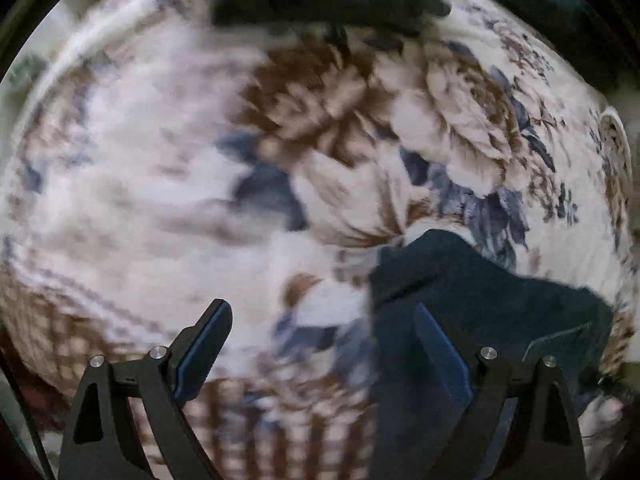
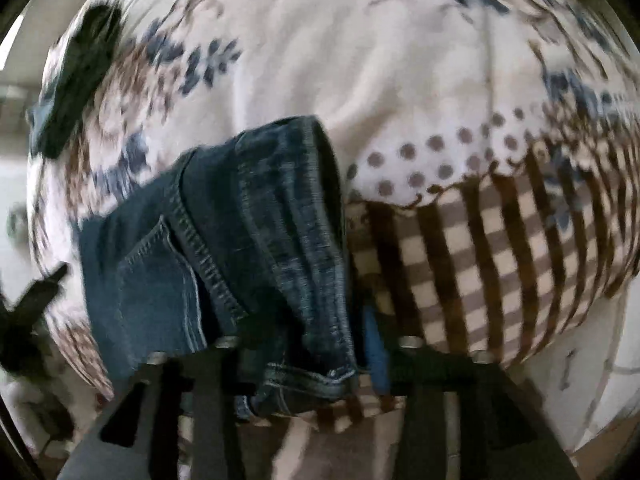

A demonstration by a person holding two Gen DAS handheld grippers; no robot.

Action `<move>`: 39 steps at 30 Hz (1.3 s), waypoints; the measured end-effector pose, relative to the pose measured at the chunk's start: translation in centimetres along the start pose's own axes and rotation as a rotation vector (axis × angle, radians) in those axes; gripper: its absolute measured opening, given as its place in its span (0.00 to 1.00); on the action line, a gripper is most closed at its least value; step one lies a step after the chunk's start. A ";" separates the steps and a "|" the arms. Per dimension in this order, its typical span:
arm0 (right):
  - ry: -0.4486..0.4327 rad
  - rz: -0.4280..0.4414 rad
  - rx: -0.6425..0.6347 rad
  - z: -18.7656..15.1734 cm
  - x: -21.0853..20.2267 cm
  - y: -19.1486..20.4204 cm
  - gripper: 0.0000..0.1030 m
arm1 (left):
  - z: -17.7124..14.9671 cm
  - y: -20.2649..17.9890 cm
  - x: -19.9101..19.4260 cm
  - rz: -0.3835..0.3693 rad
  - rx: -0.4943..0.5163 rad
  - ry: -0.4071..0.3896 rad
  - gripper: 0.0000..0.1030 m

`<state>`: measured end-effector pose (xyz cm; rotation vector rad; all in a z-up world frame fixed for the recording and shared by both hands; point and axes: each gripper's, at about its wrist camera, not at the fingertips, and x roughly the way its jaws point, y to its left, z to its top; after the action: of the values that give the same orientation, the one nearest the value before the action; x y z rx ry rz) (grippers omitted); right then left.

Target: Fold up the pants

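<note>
The pants, dark blue denim, lie on the floral bedspread. In the right wrist view their long axis runs diagonally from lower left to upper right, folded end toward the upper right. The right gripper is closed on the denim edge. The left gripper stands wide and empty; dark cloth lies behind its right finger.

Under me it's all one big white bedspread with brown and blue flowers, and a brown checked border with a dotted strip along its edge. Past the edge I see a bit of pale floor. Soft daylight, everything's blurry.
</note>
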<state>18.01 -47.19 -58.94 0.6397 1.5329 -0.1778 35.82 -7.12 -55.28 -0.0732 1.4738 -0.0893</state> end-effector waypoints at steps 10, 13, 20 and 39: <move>0.044 0.199 0.206 -2.3 2.3 -3.8 0.67 | 2.6 1.8 5.5 -0.324 -0.252 0.110 0.41; 0.017 0.157 0.179 -2.5 1.9 -3.9 0.41 | 3.7 1.5 3.8 -0.283 -0.183 0.017 0.07; 0.071 0.163 0.182 -2.9 1.5 -4.9 0.69 | 6.2 3.7 3.3 -0.335 -0.184 0.011 0.35; 0.127 0.430 0.426 -8.9 5.5 -4.4 0.41 | 3.4 1.6 6.7 -0.422 -0.204 0.098 0.27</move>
<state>8.43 -44.92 -64.65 1.3235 1.4498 -0.1373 39.88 -6.28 -61.72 -0.5529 1.5427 -0.2879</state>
